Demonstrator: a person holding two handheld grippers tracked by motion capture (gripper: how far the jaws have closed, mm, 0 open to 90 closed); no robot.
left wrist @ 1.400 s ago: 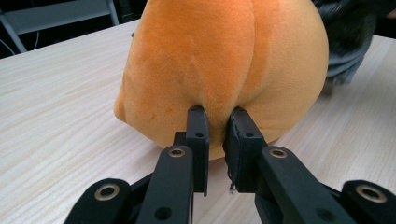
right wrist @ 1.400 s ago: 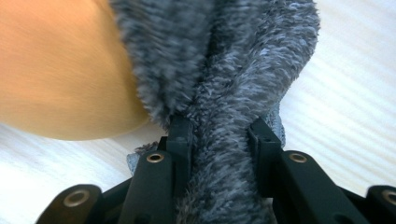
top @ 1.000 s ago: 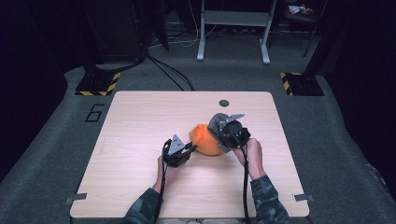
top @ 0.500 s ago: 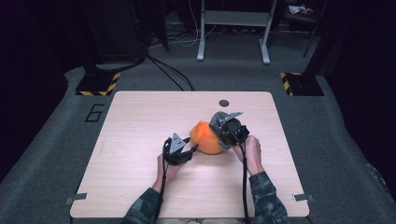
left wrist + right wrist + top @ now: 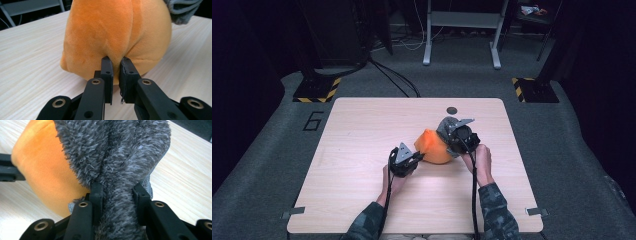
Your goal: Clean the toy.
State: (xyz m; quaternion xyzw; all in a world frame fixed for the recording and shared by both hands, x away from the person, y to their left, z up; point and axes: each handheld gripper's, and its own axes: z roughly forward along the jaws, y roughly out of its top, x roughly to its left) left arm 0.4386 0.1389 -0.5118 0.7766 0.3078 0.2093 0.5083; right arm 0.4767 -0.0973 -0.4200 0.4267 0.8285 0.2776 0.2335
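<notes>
An orange plush toy (image 5: 433,148) lies on the table (image 5: 362,130), nearer than the dark round mark (image 5: 452,110). The left gripper (image 5: 115,62), jaws having just narrowed, pinches a fold of the toy's orange fabric. The right gripper (image 5: 117,188) clamps the toy's grey fuzzy part (image 5: 117,152).

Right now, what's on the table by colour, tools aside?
Orange: 1, the plush body
Grey: 1, the furry piece pinched in the right tool
Dark: 1, the small round disc near the far edge
Total: 3
</notes>
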